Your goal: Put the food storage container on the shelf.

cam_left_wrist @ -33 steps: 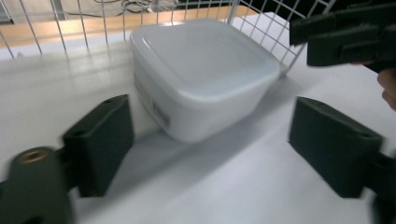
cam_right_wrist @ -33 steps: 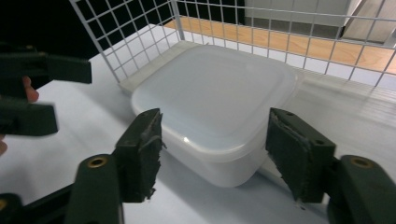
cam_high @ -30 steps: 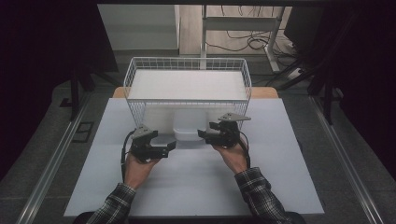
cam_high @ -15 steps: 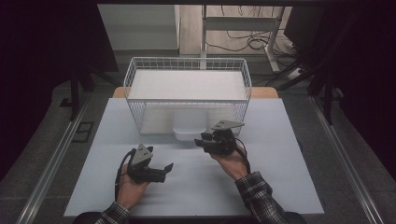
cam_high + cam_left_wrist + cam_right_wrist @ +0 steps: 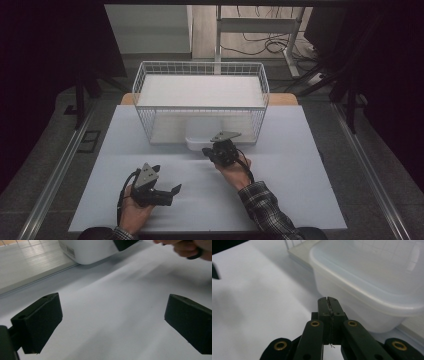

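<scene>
The translucent white plastic tub (image 5: 202,141) sits mid-desk at the white wire basket's (image 5: 200,70) open front, half under it, with bare white desk (image 5: 300,190) reaching to the near and side edges. The right gripper (image 5: 328,300), jaws just closed on nothing, points beside the tub's near wall; its view shows the tub's lipped rim. The left gripper (image 5: 172,192) gapes empty by the near edge.

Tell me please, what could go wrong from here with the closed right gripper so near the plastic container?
1. The right gripper has just closed on nothing, jaws together beside the translucent container. Pushing forward may shove it against the wire basket instead of gripping it.
2. The container's lid overhangs the wall; a closed tip might catch under it and tip the container.
3. The left gripper is open and away, unable to steady anything.
</scene>
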### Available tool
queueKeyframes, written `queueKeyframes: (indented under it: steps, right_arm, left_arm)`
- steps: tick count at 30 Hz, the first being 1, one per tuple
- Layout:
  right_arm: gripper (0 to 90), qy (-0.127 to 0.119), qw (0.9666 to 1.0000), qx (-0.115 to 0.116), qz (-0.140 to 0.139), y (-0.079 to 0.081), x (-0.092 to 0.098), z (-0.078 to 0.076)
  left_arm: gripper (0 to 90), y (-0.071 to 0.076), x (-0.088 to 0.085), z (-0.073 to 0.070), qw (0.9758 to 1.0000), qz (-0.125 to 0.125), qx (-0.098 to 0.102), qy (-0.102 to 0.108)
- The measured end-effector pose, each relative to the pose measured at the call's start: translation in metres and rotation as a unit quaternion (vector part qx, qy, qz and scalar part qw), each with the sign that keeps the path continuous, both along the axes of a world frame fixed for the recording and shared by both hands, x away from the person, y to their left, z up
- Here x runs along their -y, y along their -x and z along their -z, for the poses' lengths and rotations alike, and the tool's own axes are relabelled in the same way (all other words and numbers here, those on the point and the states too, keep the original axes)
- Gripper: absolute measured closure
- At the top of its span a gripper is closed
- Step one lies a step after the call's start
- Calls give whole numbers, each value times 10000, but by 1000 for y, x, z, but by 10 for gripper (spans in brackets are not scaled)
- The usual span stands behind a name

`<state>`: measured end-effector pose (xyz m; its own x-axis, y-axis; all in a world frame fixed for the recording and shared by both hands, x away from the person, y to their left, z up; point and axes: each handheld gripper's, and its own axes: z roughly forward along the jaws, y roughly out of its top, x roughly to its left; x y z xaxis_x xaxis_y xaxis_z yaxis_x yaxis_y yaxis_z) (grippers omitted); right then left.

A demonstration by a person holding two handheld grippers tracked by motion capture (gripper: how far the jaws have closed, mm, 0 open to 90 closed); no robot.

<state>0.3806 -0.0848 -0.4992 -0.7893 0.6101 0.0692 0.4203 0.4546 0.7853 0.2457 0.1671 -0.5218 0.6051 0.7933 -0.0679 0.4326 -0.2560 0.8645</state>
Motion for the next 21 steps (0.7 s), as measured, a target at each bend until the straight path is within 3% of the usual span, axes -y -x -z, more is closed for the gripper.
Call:
queueKeyframes:
  steps: [6, 11, 21]
  right_arm:
    - [893, 97, 9999, 24, 94, -13, -7, 6]
    - [892, 197, 9996, 184, 122, -18, -10, 5]
    - [893, 257, 9992, 248, 203, -34, -13, 4]
  left_arm:
    - [11, 0, 2, 2, 10000, 71, 3, -39]
    - [11, -1, 5, 3, 9999, 134, 3, -92]
    - [11, -2, 4, 5, 9998, 127, -32, -121]
